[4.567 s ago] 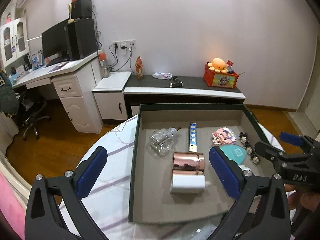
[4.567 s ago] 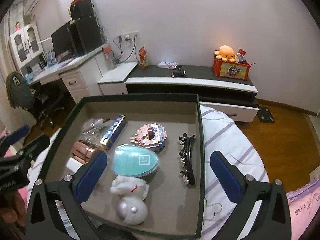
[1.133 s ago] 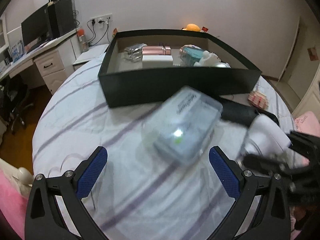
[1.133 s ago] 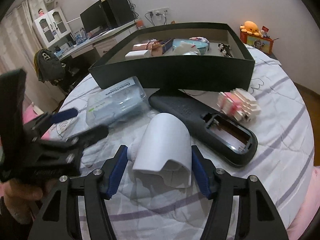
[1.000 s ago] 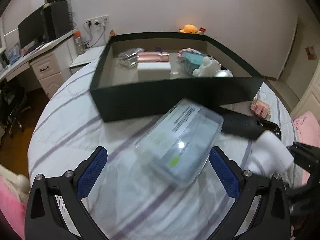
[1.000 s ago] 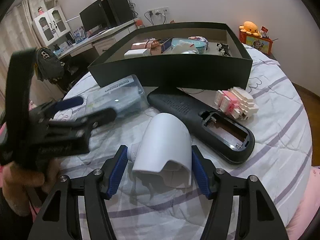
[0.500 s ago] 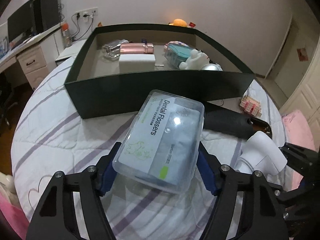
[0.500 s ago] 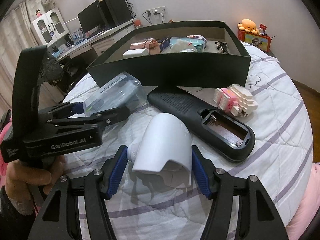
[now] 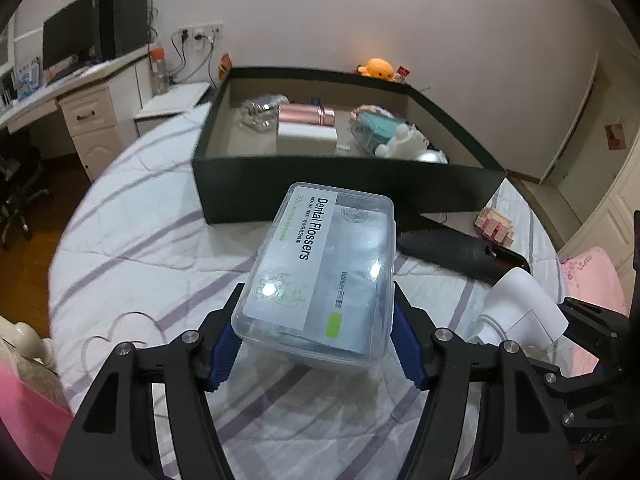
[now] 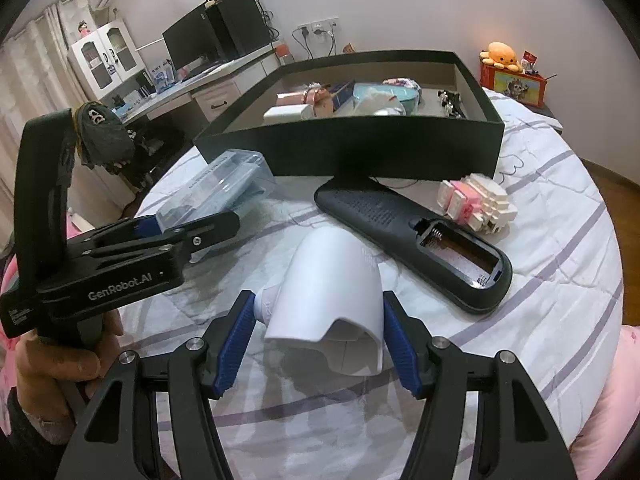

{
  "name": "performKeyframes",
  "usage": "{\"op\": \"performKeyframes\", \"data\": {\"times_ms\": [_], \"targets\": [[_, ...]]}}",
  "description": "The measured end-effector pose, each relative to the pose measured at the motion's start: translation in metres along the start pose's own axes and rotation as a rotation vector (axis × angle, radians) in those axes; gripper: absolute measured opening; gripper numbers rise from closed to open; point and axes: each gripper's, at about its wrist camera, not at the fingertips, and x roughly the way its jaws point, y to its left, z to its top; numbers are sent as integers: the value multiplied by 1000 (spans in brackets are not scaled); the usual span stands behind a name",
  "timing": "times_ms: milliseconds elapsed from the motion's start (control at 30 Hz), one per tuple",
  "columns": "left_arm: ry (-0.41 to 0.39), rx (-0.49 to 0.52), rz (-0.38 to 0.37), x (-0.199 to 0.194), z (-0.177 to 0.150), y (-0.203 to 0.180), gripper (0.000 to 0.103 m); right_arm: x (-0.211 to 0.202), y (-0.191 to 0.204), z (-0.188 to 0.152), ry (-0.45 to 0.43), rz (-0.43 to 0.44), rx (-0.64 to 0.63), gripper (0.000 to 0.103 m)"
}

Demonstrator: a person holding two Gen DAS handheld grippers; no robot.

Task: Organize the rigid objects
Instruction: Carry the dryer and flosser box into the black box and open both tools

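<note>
My left gripper [image 9: 316, 344] is shut on a clear plastic box of dental flossers [image 9: 324, 272] and holds it lifted over the striped tablecloth, in front of the black tray [image 9: 344, 188]. The box also shows in the right wrist view [image 10: 218, 186]. My right gripper [image 10: 316, 344] is shut on a white plastic cover [image 10: 334, 284], low over the cloth; the cover shows at the right in the left wrist view [image 9: 524, 304]. The tray [image 10: 360, 152] holds several items, among them a rose-gold tube [image 9: 306, 115], a white box [image 9: 306, 140] and a teal case [image 9: 380, 128].
A black remote with an open battery bay [image 10: 412, 232] lies on the cloth between the white cover and the tray. A pink and white block toy [image 10: 476, 202] sits to its right. A desk with a monitor [image 9: 80, 40] stands beyond the round table's left edge.
My left gripper has closed on the flosser box and raised it, drawing nearer the tray. My right gripper has kept its hold on the white cover with little movement.
</note>
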Motion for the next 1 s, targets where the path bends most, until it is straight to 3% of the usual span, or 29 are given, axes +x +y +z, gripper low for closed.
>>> {"op": "performKeyframes", "data": {"times_ms": [300,533,767,1000], "targets": [[-85,-3,22,-36,22,5,67,-23,2,20,-62,17,-16,63],[-143,-10,36,-45,55,14,67,-38,2,64,-140,3,-56,63],[-161,-30,49,-23,96,20,67,-36,-12,117,-202,-30,-72,63],[-113,-78,69,25,119,27,67,-7,-35,151,-189,-70,-59,63]]}}
